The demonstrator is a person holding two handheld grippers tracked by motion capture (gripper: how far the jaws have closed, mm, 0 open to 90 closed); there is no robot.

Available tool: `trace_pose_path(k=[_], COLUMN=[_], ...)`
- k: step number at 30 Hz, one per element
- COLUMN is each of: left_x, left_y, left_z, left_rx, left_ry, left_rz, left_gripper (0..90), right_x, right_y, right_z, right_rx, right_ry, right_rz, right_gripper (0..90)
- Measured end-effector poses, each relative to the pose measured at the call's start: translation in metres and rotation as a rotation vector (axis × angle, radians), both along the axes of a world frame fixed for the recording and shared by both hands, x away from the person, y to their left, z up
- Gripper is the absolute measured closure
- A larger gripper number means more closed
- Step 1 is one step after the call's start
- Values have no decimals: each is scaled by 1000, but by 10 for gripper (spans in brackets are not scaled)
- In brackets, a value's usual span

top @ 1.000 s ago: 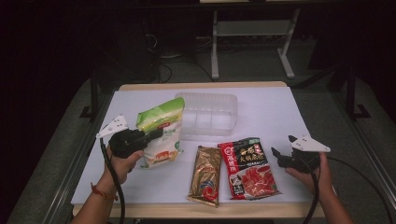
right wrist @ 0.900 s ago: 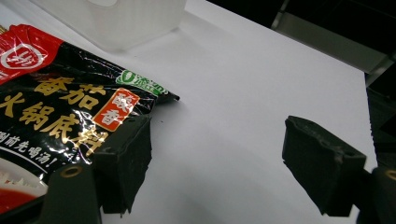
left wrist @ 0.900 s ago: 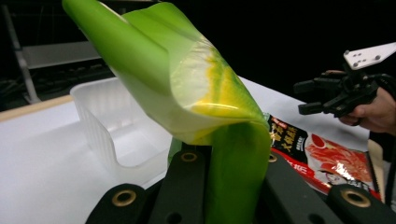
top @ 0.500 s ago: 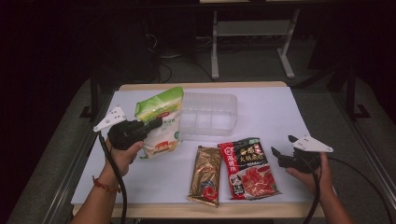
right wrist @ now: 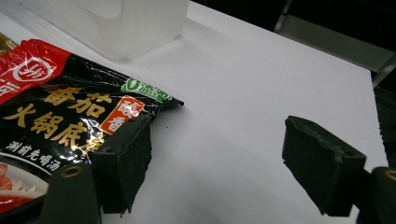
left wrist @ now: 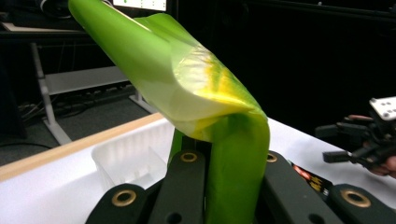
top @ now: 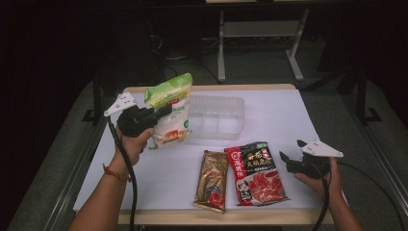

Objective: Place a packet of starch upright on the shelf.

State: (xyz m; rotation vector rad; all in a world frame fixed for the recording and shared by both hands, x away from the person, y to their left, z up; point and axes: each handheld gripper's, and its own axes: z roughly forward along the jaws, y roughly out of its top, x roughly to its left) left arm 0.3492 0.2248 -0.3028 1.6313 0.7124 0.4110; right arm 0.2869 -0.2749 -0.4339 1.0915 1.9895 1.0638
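We have the green and white plastic food pouch (top: 169, 111) pinched at its edge in the left hand-held gripper (top: 155, 114), lifted off the bench just beside the clear plastic compartment box (top: 215, 118). In the left gripper view the jaws are clamped tight on a fold of the pouch (left wrist: 224, 140); we judge that thin film could slide out, or the sagging bag could catch the box wall. The right hand-held gripper (top: 287, 160) rests with jaws apart, nothing between them, beside the black and red foil sachet (top: 255, 172) in front of the box. The white-covered bench (top: 269, 110) has a wooden edge; behind the box the room is dark.
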Motion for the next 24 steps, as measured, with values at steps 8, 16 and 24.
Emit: trace_pose_path(k=[8, 16, 24], left_x=[29, 52, 74], left_y=[-7, -17, -32], left_z=[-2, -6, -15], left_rx=[13, 15, 0], left_ry=[11, 6, 13], left_rz=[52, 105, 153], left_gripper=[859, 860, 859], right_x=[0, 1, 0], right_y=[0, 1, 3], right_z=[0, -2, 0], right_rx=[-7, -12, -30], right_ry=[-2, 6, -7], right_rz=[-2, 1, 2], right_gripper=[236, 237, 242])
